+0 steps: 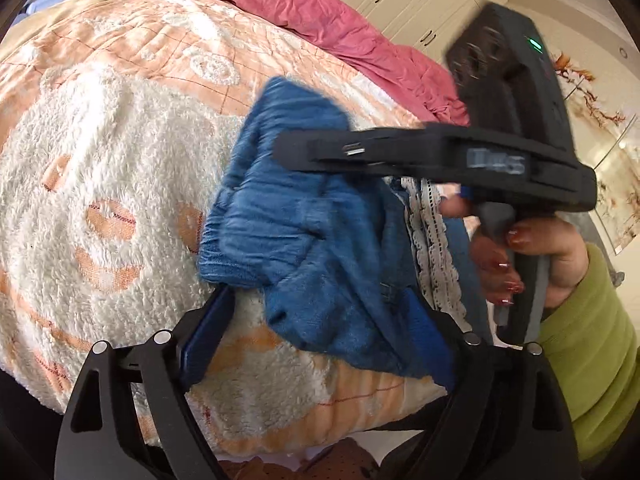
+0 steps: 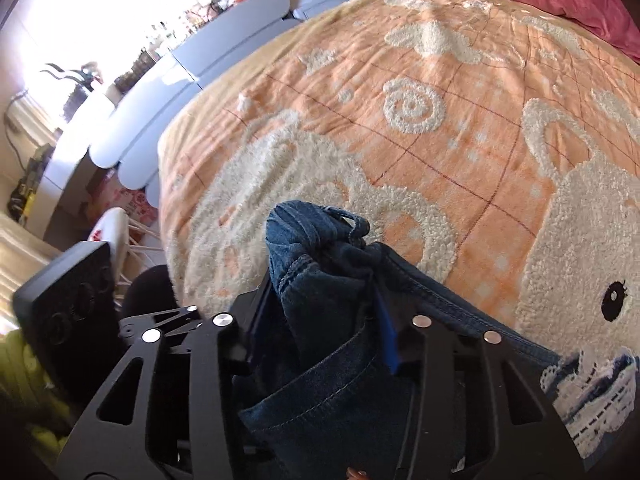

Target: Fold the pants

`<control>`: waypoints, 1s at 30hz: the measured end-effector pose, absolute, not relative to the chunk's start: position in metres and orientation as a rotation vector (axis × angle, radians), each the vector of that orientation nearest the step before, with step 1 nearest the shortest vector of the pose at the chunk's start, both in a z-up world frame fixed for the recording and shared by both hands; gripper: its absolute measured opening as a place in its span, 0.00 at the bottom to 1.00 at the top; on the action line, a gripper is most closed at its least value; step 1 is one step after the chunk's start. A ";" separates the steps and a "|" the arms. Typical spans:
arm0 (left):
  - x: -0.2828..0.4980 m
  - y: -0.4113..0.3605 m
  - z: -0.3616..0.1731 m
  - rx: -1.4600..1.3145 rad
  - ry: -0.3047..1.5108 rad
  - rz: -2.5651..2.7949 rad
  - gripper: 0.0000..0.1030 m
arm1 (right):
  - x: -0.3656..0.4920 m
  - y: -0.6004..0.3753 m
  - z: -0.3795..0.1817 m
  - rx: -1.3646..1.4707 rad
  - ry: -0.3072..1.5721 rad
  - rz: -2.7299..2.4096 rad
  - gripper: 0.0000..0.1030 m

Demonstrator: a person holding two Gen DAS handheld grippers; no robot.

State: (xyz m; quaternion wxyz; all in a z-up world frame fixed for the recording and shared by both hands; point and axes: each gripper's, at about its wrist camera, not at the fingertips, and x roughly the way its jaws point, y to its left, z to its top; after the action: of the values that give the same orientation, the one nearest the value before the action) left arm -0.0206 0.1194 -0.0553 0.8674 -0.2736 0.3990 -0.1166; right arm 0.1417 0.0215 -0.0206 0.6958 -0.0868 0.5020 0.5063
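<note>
Blue jeans [image 1: 320, 240]: bunched above the orange blanket [image 1: 120, 160], clamped in right tool [image 2: 324, 312]; left tool [image 1: 320, 328] spread wide (fabric between fingers, ungripped).

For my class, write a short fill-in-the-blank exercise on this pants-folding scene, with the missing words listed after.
1. The pants are made of blue ____.
2. The right gripper is shut on the ____.
3. The blanket on the bed is cream and ____.
4. The pants' trim is white ____.

Missing words: denim; pants; orange; lace
</note>
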 end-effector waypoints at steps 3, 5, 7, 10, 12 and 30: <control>-0.024 0.126 -0.055 -0.625 0.820 -0.252 0.86 | 0.143 0.006 -0.005 -0.106 1.107 1.181 0.34; -0.024 0.129 -0.054 -0.672 0.809 -0.259 0.89 | 0.144 -0.005 0.005 -0.059 1.092 1.205 0.34; -0.023 0.132 -0.053 -0.693 0.798 -0.277 0.89 | 0.144 -0.019 0.013 -0.011 1.079 1.224 0.34; -0.019 0.127 -0.046 -0.764 0.769 -0.389 0.88 | 0.142 -0.037 0.023 0.021 1.058 1.239 0.34; -0.018 0.117 -0.035 -0.754 0.752 -0.442 0.81 | 0.143 -0.048 0.029 0.031 1.041 1.233 0.34; -0.013 -0.011 -0.017 -0.550 0.823 -0.729 0.82 | 0.144 -0.219 0.024 0.220 0.947 0.901 0.72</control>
State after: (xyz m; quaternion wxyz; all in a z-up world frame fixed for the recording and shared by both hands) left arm -0.0127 -0.0114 -0.0165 0.8169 -0.2580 0.3862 -0.3420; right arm 0.1440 -0.2193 0.0236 0.7884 0.1019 0.4394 0.4183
